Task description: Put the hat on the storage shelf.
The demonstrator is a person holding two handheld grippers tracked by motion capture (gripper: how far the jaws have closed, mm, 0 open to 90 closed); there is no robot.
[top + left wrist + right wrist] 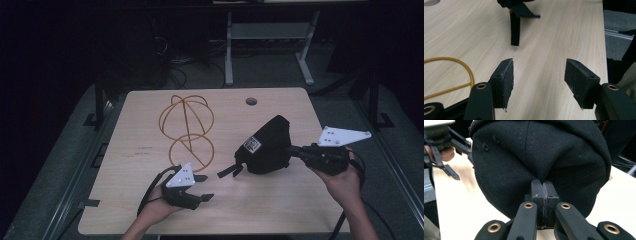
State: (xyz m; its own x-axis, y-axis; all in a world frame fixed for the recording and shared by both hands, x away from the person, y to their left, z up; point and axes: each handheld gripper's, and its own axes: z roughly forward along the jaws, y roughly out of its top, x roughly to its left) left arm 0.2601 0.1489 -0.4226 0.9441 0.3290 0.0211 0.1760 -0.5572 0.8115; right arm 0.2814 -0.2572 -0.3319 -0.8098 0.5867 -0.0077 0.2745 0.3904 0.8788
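Note:
A black cap [267, 145] with a small label on its side is held just above the table right of centre, its black strap [227, 171] trailing down to the left. My right gripper [294, 149] is shut on the cap's fabric; in the right gripper view the cap [539, 157] bulges over the pinching jaws [542, 185]. My left gripper [206, 187] rests near the front edge, open and holding nothing. In the left gripper view its jaws [538, 75] stand wide apart over bare wood, with the strap [515, 26] hanging ahead.
A yellow wire stand [187, 131] made of hoops rises at the table's middle left; part of its base ring [461, 72] lies beside my left jaw. A round hole [251, 101] sits near the far edge. Dark floor and metal frames surround the table [280, 200].

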